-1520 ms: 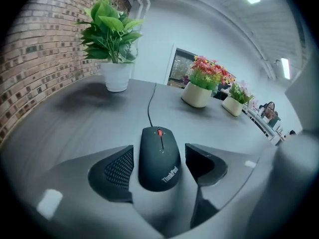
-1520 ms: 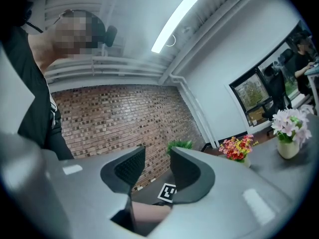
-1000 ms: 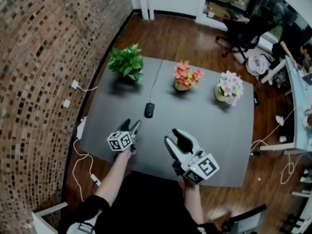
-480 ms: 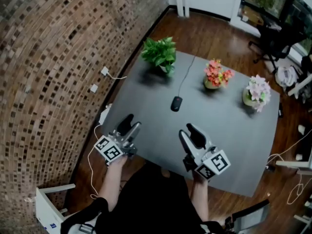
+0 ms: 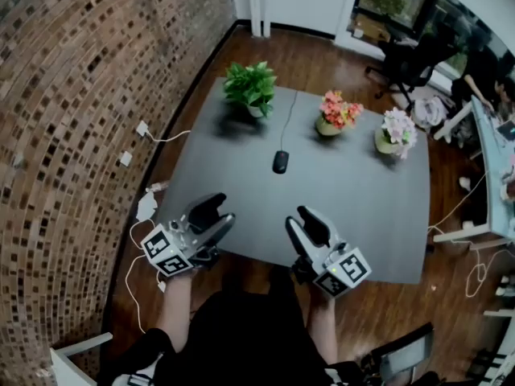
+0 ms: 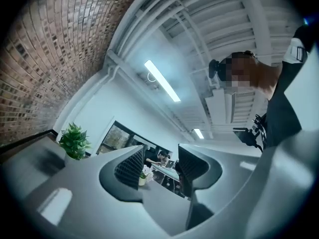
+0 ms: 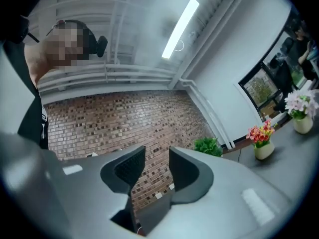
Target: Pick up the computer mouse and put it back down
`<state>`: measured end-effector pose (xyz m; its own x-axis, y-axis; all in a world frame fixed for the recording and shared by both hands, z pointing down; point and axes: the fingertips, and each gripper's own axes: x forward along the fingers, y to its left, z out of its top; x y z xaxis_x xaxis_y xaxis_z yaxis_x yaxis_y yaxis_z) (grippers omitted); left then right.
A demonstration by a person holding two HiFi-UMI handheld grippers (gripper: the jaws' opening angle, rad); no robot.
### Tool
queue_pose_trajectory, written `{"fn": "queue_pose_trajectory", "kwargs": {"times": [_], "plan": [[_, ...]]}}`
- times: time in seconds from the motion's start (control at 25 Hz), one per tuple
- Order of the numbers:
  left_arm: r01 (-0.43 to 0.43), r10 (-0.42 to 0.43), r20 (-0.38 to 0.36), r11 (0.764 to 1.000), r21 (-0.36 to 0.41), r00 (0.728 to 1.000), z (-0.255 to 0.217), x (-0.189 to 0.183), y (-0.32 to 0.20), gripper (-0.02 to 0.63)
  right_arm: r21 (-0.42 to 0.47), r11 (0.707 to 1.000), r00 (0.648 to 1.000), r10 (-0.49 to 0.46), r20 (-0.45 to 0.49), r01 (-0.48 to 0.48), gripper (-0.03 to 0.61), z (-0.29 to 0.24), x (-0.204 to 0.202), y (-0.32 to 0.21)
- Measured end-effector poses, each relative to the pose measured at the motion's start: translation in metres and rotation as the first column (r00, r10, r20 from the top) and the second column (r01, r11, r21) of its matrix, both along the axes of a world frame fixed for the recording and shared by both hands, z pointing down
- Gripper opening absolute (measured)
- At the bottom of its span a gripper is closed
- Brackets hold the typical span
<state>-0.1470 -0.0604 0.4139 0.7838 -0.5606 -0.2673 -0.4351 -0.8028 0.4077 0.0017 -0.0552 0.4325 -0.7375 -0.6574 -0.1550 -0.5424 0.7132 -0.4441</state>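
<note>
Computer mouse (image 5: 280, 162), black, oval and corded, lies flat near the middle of the grey rectangular table (image 5: 362, 215). Its thin dark cable (image 5: 287, 119) runs off toward 12 o'clock, to the far edge. A leafy green potted plant (image 5: 249, 88) stands at 11 o'clock from it, and a pot of orange-pink flowers (image 5: 336, 112) stands at 1 o'clock.

The left gripper (image 5: 213, 217) and the right gripper (image 5: 304, 222) both hang over the near table edge, well apart from the mouse. It sits at roughly 1 o'clock from the left one and 11 o'clock from the right. The left gripper's jaws have just been closing and now stand partly apart with nothing between them. The right gripper's jaws show a modest gap and are also empty. Both gripper views look across the room rather than at the tabletop.

The step in hand looks like the reach, which is not yet begun. To do it well, the person would likely pick one gripper and tip its nose down toward the mouse. The jaws should spread wider than the mouse's body and straddle its long sides, at 3 and 9 o'clock. They should stay off the cable end at 12 o'clock. A low lift should keep the cord from tugging, and the mouse should go back down flat.
</note>
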Motion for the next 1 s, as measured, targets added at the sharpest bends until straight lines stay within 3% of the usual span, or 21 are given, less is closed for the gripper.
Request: {"fn": "queue_pose_trajectory", "kwargs": {"times": [0.32, 0.56, 0.68, 0.92, 1.0], "plan": [[-0.180, 0.179, -0.096, 0.984, 0.003, 0.979, 0.006, -0.043, 0.091, 0.207, -0.021, 0.999, 0.990, 0.027, -0.137, -0.030, 0.143, 0.003, -0.098, 0.116], [-0.223, 0.229, -0.091, 0.972, 0.076, 0.969, -0.021, -0.065, 0.116, 0.196, 0.048, 0.999, 0.989, -0.005, -0.149, 0.013, 0.143, -0.048, -0.147, 0.125], [-0.171, 0.178, -0.082, 0.982, 0.083, 0.981, -0.030, -0.063, 0.136, 0.196, 0.067, 0.996, 0.991, -0.056, -0.122, 0.064, 0.143, -0.043, -0.141, 0.137], [-0.217, 0.226, -0.077, 0.970, 0.107, 0.971, -0.063, -0.018, 0.164, 0.187, 0.156, 0.987, 0.997, -0.026, -0.074, 0.037, 0.143, -0.098, -0.105, 0.170], [-0.226, 0.233, -0.067, 0.969, 0.103, 0.970, -0.064, -0.014, 0.172, 0.183, 0.162, 0.986, 0.998, -0.014, -0.065, 0.024, 0.142, -0.091, -0.099, 0.184]]}}
